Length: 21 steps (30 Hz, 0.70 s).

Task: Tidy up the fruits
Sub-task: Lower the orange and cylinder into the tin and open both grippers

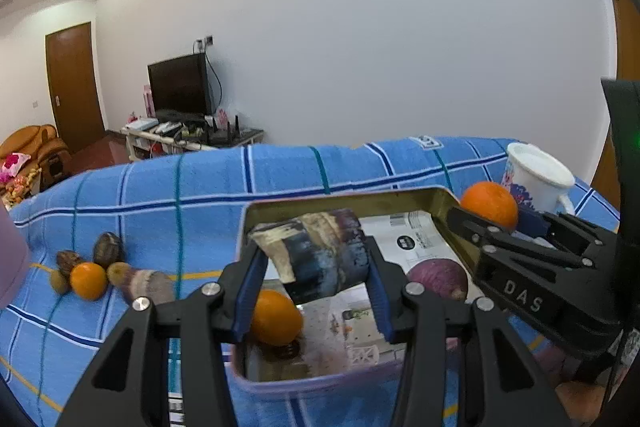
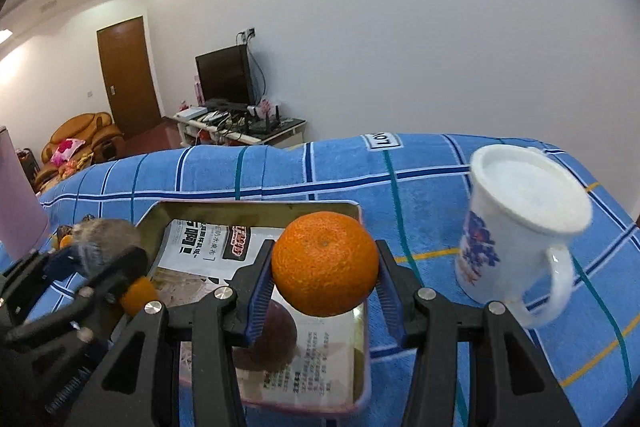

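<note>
My left gripper [image 1: 314, 267] is shut on a dark, mottled oblong fruit [image 1: 320, 247] with a pale cut end, held over the metal tray [image 1: 340, 197]. Inside the paper-lined tray lie an orange [image 1: 276, 317] and a round purple fruit [image 1: 438, 277]. My right gripper [image 2: 325, 255] is shut on a second orange [image 2: 325, 267] above the tray's [image 2: 256, 205] far right part. In the right wrist view the left gripper [image 2: 100, 259] and its fruit are blurred at the left. The right gripper [image 1: 516, 223] with its orange [image 1: 490, 205] shows at the right of the left wrist view.
A small pile of loose fruits [image 1: 88, 281], an orange among brown and green ones, lies left of the tray on the blue checked cloth [image 1: 160, 183]. A white mug [image 2: 516, 227] with a blue print stands right of the tray. A pink object [image 2: 16, 195] stands at the far left.
</note>
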{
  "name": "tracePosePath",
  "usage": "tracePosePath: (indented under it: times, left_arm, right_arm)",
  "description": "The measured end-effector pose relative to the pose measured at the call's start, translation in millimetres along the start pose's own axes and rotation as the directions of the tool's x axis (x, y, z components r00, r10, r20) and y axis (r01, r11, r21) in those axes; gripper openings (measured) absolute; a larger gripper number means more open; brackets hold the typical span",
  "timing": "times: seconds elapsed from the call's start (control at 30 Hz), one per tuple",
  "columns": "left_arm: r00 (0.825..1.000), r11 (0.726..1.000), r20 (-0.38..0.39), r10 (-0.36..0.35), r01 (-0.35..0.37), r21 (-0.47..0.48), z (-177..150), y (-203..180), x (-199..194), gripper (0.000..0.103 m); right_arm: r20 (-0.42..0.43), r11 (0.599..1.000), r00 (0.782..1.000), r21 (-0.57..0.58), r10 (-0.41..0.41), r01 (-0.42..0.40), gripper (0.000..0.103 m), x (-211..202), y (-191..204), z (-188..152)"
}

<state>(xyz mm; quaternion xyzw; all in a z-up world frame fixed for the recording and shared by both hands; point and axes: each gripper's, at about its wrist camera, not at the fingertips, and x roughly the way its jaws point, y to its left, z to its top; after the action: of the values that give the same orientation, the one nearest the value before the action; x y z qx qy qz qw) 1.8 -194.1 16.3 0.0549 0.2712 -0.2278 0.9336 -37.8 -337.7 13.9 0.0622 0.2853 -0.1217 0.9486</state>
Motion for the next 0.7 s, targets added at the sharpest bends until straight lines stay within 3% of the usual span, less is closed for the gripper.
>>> tracePosePath:
  times: [0.43, 0.7]
  left_arm:
    - [0.988, 0.999, -0.151, 0.016, -0.022, -0.038, -5, -1, 29, 0.049]
    - [0.988, 0.998, -0.148, 0.040, -0.046, -0.040, -6, -1, 28, 0.055]
  right_arm:
    - [-0.085, 0.998, 0.994, -0.013, 0.066, -0.067, 0.050, 27, 6, 1]
    - [-0.081, 0.998, 0.994, -0.001, 0.070, -0.070, 0.051, 26, 4, 0]
